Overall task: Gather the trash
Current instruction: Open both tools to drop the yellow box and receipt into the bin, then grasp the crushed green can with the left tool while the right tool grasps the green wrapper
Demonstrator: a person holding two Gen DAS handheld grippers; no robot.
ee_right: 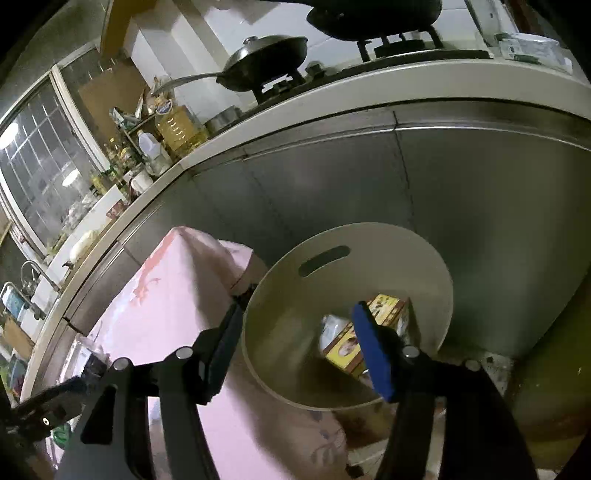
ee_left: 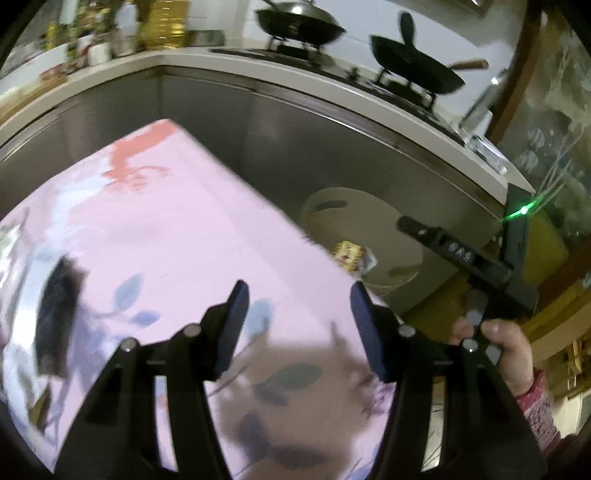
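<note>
No text reads clearly in either view. Yellow box (ee_right: 373, 332) inside the cream bin (ee_right: 280, 354): printed graphics, lettering too blurred to make out. Oil bottle (ee_right: 177, 125) on the counter above the bin: blue label (ee_right: 165, 108), words illegible. Right gripper's arm (ee_left: 461, 254) over the bin: pale marks, unreadable.

Kitchen counter (ee_right: 369, 96) with cookware and bottles

On the counter, two dark pans sit on the stove: a lidded wok (ee_left: 299, 24) and a wooden-handled pan (ee_left: 417, 68) beside it. An oil bottle (ee_right: 177, 127) stands further along the counter. Below the counter, steel cabinet fronts (ee_right: 480, 177) face a pink floral tablecloth (ee_left: 166, 240).
</note>
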